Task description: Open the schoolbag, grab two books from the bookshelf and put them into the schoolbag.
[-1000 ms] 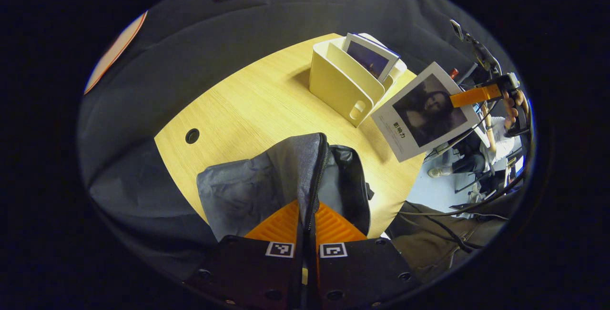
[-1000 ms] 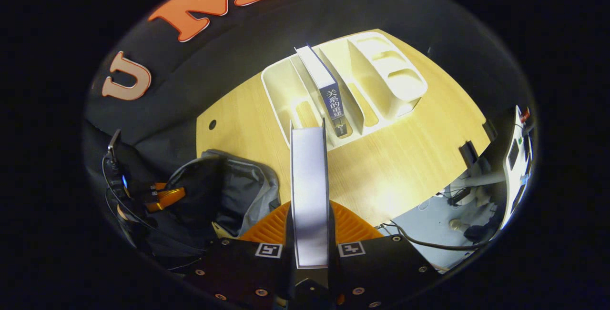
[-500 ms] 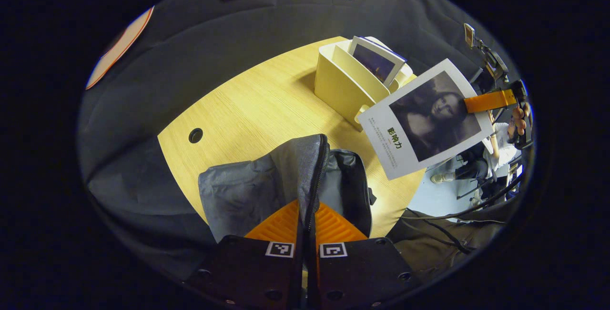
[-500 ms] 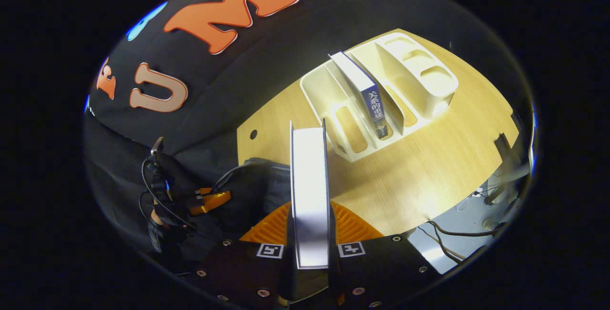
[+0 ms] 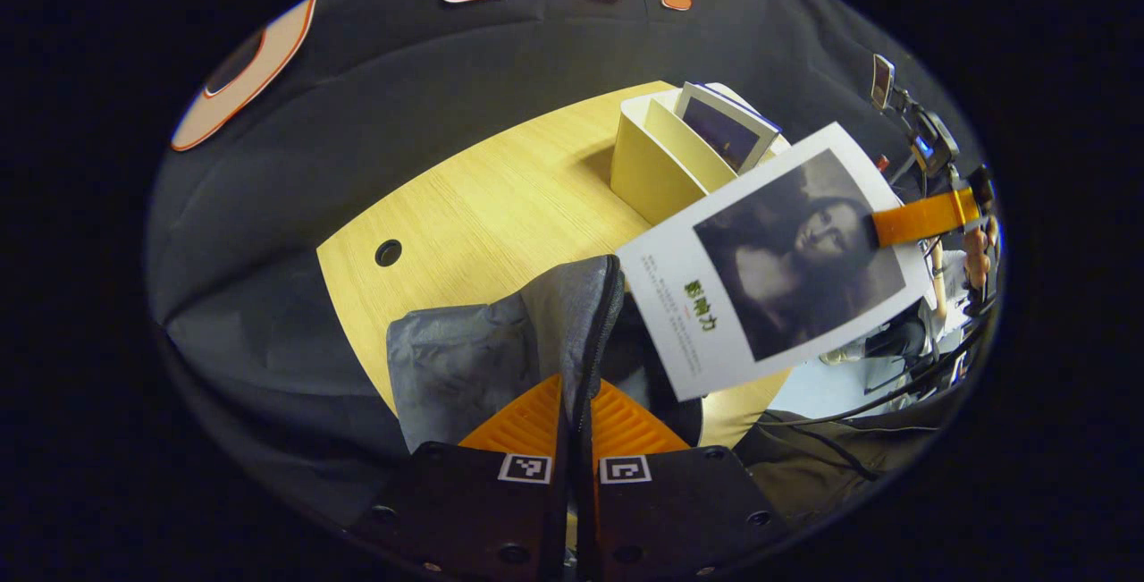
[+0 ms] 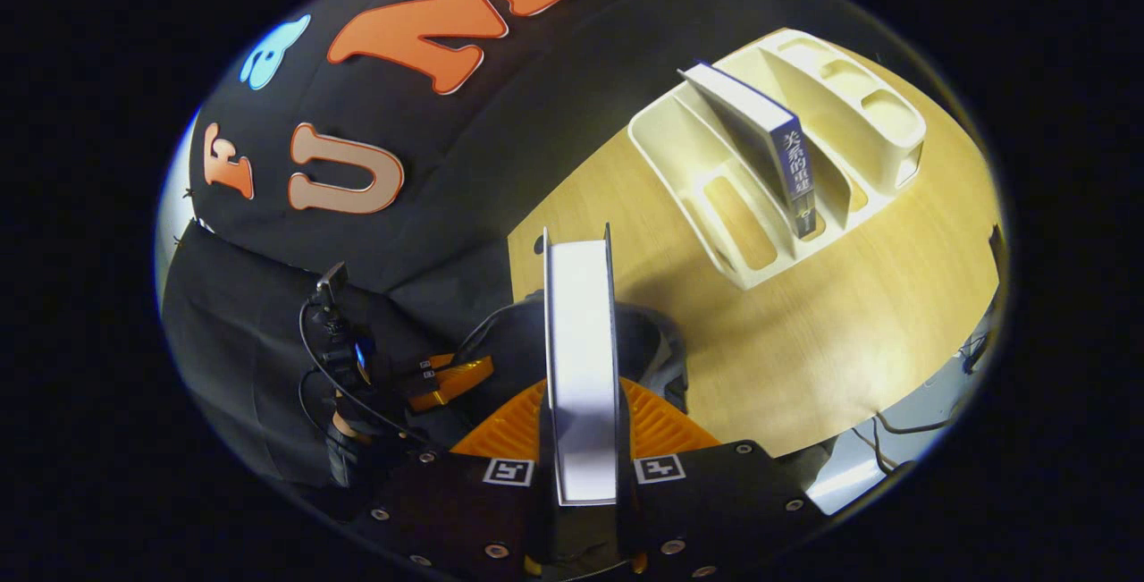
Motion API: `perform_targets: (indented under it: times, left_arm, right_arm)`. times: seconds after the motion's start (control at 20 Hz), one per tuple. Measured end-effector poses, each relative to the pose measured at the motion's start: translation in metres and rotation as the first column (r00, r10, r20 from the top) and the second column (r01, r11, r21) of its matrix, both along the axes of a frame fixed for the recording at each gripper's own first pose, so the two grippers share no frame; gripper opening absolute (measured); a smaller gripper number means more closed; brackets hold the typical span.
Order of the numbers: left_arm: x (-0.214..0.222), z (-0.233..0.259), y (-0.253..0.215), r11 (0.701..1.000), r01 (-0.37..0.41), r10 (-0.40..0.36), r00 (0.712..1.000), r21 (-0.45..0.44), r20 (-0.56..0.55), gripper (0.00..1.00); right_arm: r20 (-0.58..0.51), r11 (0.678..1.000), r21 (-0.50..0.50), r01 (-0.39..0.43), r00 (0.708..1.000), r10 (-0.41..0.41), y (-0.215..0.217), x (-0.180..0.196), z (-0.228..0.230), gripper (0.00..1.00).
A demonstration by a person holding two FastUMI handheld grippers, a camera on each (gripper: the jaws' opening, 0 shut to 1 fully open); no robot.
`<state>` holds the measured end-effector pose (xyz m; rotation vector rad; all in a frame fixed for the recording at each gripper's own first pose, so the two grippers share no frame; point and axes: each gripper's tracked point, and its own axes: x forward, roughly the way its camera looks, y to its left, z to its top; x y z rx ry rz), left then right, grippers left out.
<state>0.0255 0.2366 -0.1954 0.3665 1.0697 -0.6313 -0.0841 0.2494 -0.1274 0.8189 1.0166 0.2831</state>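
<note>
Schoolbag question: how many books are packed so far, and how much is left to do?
None packed yet. Done: the schoolbag is open, the left gripper shut on its zipper edge. In hand: the right gripper holds the first book over the opening. Left: drop it in, then fetch the blue book from the bookshelf.

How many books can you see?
2. One book is clamped in the right tool, above the schoolbag. The other book stands tilted in the bookshelf. More could be hidden inside the bag.
</note>
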Motion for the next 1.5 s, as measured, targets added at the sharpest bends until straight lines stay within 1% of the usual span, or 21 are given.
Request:
perform_targets:
  times: [0.2, 0.35, 0.5, 0.75, 1.0, 1.15, 1.25, 1.45, 1.5]
  left_arm:
    - [0.0, 0.001, -0.001, 1.0, -0.023, 0.023, 1.0, -0.012, 0.012, 0.06]
    - [0.001, 0.005, -0.002, 0.999, -0.038, 0.039, 0.999, -0.026, 0.022, 0.06]
    - [0.002, 0.012, -0.001, 0.998, -0.047, 0.048, 0.998, -0.033, 0.042, 0.06]
    - [-0.003, 0.014, -0.005, 0.997, -0.055, 0.058, 0.997, -0.062, 0.046, 0.05]
    - [-0.003, 0.017, -0.01, 0.995, -0.046, 0.054, 0.995, -0.092, 0.088, 0.05]
    - [-0.005, 0.017, -0.015, 0.992, -0.052, 0.063, 0.994, -0.114, 0.087, 0.05]
    - [-0.008, 0.018, -0.016, 0.991, -0.053, 0.064, 0.994, -0.125, 0.085, 0.05]
    - [-0.011, 0.016, -0.012, 0.989, -0.07, 0.081, 0.993, -0.131, 0.081, 0.05]
    - [-0.01, 0.017, -0.011, 0.989, -0.074, 0.085, 0.993, -0.129, 0.082, 0.05]
  right_arm:
    - [-0.031, 0.995, 0.095, 0.008, 1.0, -0.005, 0.034, 0.002, -0.022, 0.26]
    - [-0.032, 0.991, 0.135, -0.002, 0.999, 0.006, 0.058, 0.003, -0.037, 0.26]
    - [-0.041, 0.991, 0.134, -0.009, 0.999, 0.015, 0.078, 0.008, -0.059, 0.27]
    - [-0.059, 0.985, 0.175, -0.005, 0.998, 0.016, 0.112, 0.019, -0.091, 0.26]
    - [-0.07, 0.974, 0.219, 0.064, 0.996, -0.049, 0.143, 0.037, -0.111, 0.26]
    - [-0.052, 0.974, 0.215, 0.075, 0.997, -0.065, 0.155, 0.041, -0.118, 0.26]
    - [-0.062, 0.97, 0.223, 0.094, 0.995, -0.082, 0.161, 0.045, -0.125, 0.26]
    - [-0.09, 0.977, 0.205, 0.066, 0.995, -0.049, 0.179, 0.045, -0.132, 0.27]
    - [-0.102, 0.978, 0.201, 0.051, 0.994, -0.031, 0.183, 0.042, -0.131, 0.21]
